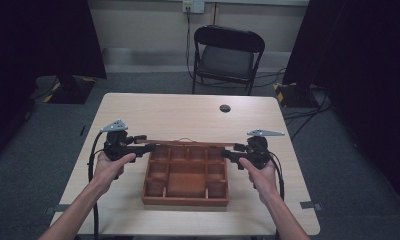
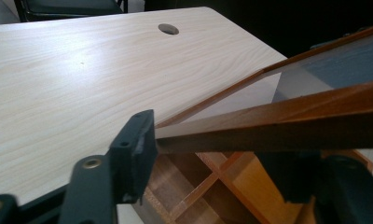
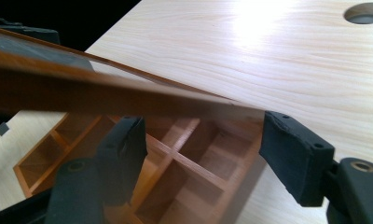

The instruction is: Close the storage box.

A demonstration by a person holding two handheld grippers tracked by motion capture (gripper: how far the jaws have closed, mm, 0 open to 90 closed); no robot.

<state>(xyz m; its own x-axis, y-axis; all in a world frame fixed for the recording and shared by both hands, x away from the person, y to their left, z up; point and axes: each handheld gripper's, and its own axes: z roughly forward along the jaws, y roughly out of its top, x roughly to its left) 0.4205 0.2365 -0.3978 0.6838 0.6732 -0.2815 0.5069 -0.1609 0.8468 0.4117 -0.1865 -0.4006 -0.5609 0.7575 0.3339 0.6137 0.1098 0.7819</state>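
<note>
A wooden box [image 1: 185,201] with several open compartments sits at the middle of the table. Its glass-paned lid [image 1: 188,142] is raised along the box's far edge and looks like a thin strip from above. My left gripper [image 1: 150,146] reaches in at the lid's left end, my right gripper [image 1: 227,151] at its right end. In the left gripper view the lid frame [image 2: 292,121] crosses the open left gripper [image 2: 212,163], its corner touching one jaw. In the right gripper view the lid frame [image 3: 105,95] ends against one jaw of the open right gripper [image 3: 203,140], over the box [image 3: 184,158].
The light wood table [image 1: 138,110] has a round cable hole [image 1: 225,108] near its far edge. A black folding chair [image 1: 228,55] stands behind the table. Dark curtains hang at both sides, and cables lie on the floor at the right.
</note>
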